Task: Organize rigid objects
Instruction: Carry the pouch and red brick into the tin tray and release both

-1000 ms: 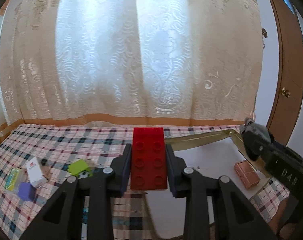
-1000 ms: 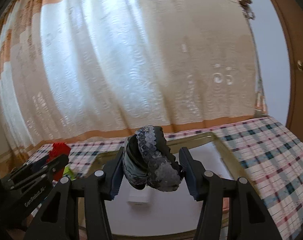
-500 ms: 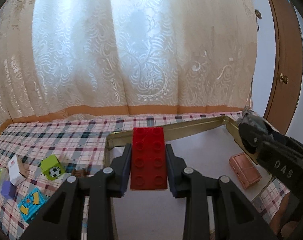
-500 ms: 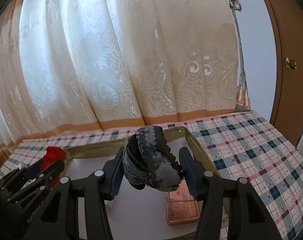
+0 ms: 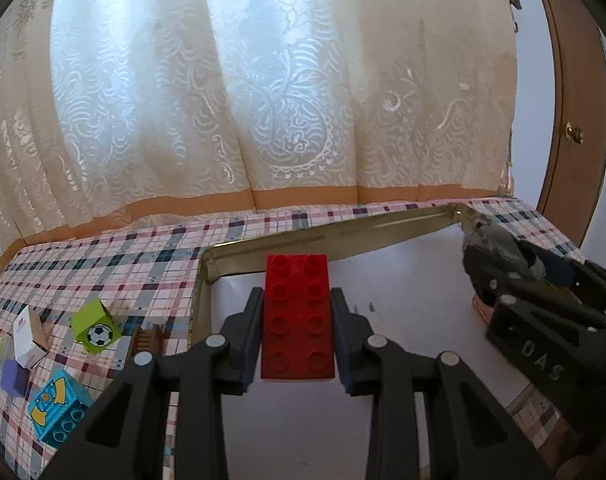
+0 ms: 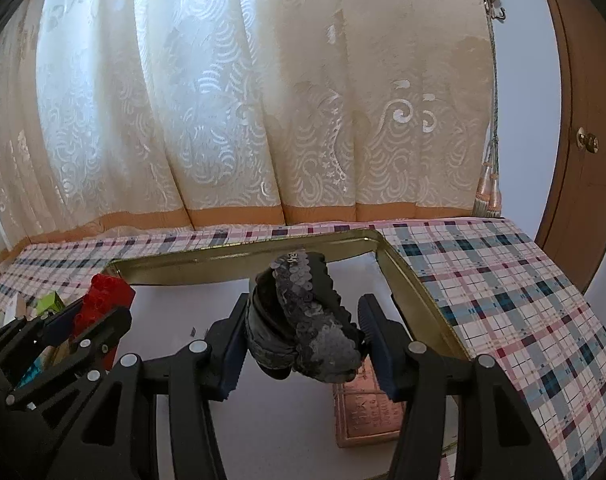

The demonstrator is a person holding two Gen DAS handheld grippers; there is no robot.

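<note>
Gripping a red studded plastic brick (image 5: 298, 316) in my left gripper (image 5: 297, 312) at centre frame above the gold-rimmed white tray (image 5: 327, 236), my right gripper (image 6: 303, 332) clamping a grey sequinned fabric bundle (image 6: 303, 320) over a copper rectangular tin (image 6: 365, 416), green football cube (image 5: 96, 326) lower left on the checked tablecloth (image 5: 103, 264)

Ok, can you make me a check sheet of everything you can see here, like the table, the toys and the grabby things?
Surface: checked tablecloth; gold-rimmed tray with a white floor lies on it.
Job's things: red brick in the left gripper; grey sequinned roll in the right gripper; both are above the tray. Copper box lies in the tray.
Clutter: green football cube, blue block, white carton, purple cube on the cloth left of the tray.
Grippers: both jaws closed on their things.
Cables: nothing seen.
Surroundings: lace curtain, wooden door.
</note>
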